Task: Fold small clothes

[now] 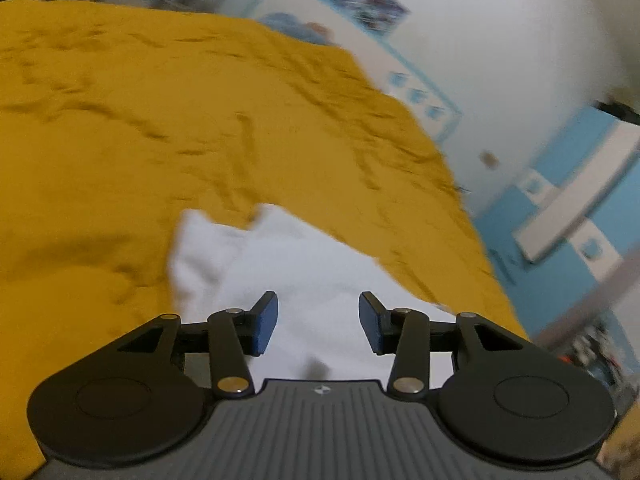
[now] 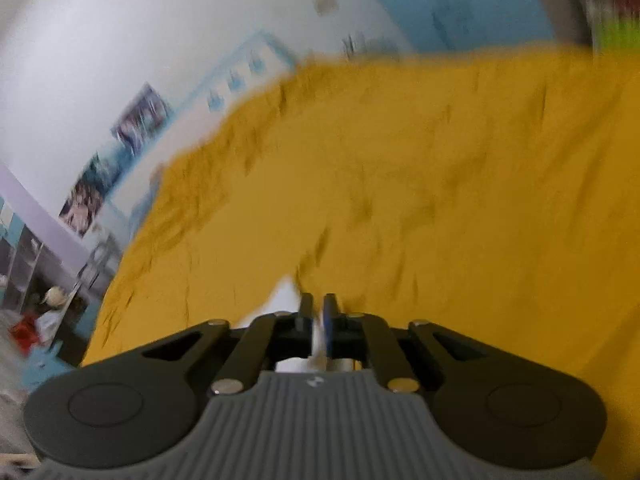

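A small white garment (image 1: 276, 256) lies on a mustard-yellow bedspread (image 1: 160, 128). My left gripper (image 1: 318, 322) hovers over its near part with the blue pads well apart and no cloth between them, so it is open. In the right wrist view my right gripper (image 2: 319, 316) is shut, and a thin edge of the white garment (image 2: 286, 294) is pinched between its pads, with more white cloth showing just behind the fingers. The yellow bedspread (image 2: 400, 200) fills that view, which is blurred.
The bed's far edge runs along a white and blue wall (image 1: 500, 60) with pictures (image 1: 372, 0). A shelf and floor clutter (image 2: 36, 312) sit past the bed's left edge in the right wrist view. Blue and white furniture (image 1: 568, 216) stands to the right.
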The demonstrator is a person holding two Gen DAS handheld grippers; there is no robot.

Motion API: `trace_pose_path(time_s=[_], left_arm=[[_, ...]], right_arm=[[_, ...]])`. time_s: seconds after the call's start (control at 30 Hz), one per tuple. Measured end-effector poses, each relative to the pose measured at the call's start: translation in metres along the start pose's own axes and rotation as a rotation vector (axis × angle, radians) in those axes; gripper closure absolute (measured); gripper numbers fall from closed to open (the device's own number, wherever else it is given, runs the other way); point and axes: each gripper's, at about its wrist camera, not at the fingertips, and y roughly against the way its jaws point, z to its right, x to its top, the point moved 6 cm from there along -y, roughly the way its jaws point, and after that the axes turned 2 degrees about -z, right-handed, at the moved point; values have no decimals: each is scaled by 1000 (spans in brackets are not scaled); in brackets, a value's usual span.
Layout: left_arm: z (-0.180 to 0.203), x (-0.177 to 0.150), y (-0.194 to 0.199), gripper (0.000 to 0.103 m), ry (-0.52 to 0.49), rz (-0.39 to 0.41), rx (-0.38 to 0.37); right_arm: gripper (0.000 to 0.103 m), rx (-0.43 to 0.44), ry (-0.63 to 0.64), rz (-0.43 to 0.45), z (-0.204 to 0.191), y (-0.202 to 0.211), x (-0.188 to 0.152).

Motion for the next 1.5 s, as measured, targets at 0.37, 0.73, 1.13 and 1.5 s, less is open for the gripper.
trace_pose_path(time_s=[0.37,0.73,1.13,1.5], left_arm=[[41,-83,-27,98,-307,-164,156],[67,-71,17,81,-306,-55,222],[66,-76,0,72,-284,-75,248],[69,-87,2,70,-348,-85,262]], right_arm=[[103,188,452,-421,-96,40,-129],[51,76,187,-269,-61,131,-113],[28,257,-448,-487,-17,137,-145],[31,367,-487,-285,-25,138,-124]])
